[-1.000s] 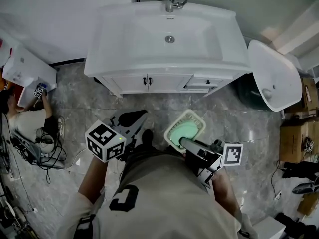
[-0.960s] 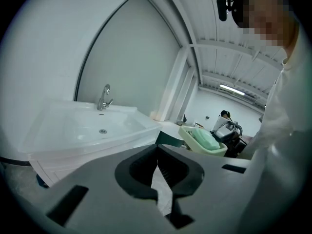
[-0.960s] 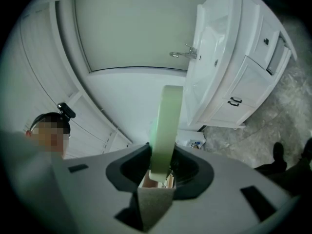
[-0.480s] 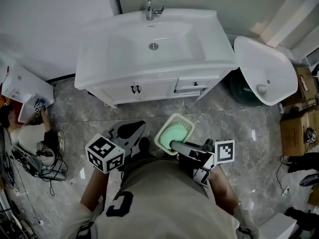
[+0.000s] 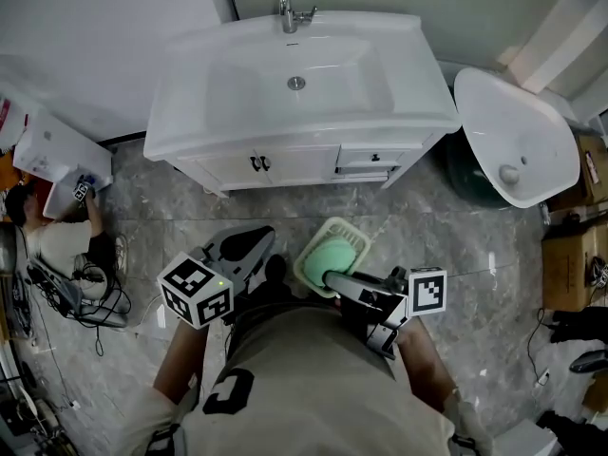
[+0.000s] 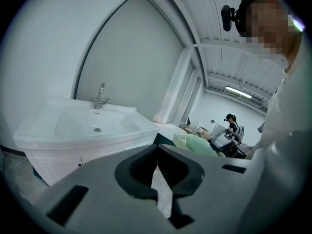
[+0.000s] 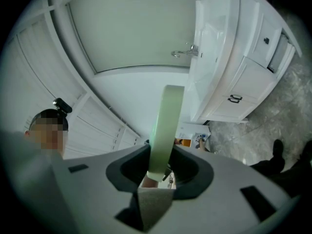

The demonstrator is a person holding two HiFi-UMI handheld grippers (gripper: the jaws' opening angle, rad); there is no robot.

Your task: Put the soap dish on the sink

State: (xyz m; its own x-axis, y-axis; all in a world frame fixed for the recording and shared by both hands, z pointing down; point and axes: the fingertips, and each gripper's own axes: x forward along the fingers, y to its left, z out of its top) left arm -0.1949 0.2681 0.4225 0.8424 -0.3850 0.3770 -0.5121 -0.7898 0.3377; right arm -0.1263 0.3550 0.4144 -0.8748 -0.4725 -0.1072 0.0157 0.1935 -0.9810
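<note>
Soap dish point(image 5: 334, 251), pale green and squarish, is pinched in my right gripper point(image 5: 328, 275); my left gripper point(image 5: 251, 243) is closed and empty.

The person wears a beige short-sleeved shirt point(image 5: 313, 388) with a dark C-shaped mark point(image 5: 234, 389)

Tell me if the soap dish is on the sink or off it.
Off. The right gripper clamps the soap dish above the floor, short of the sink.
</note>
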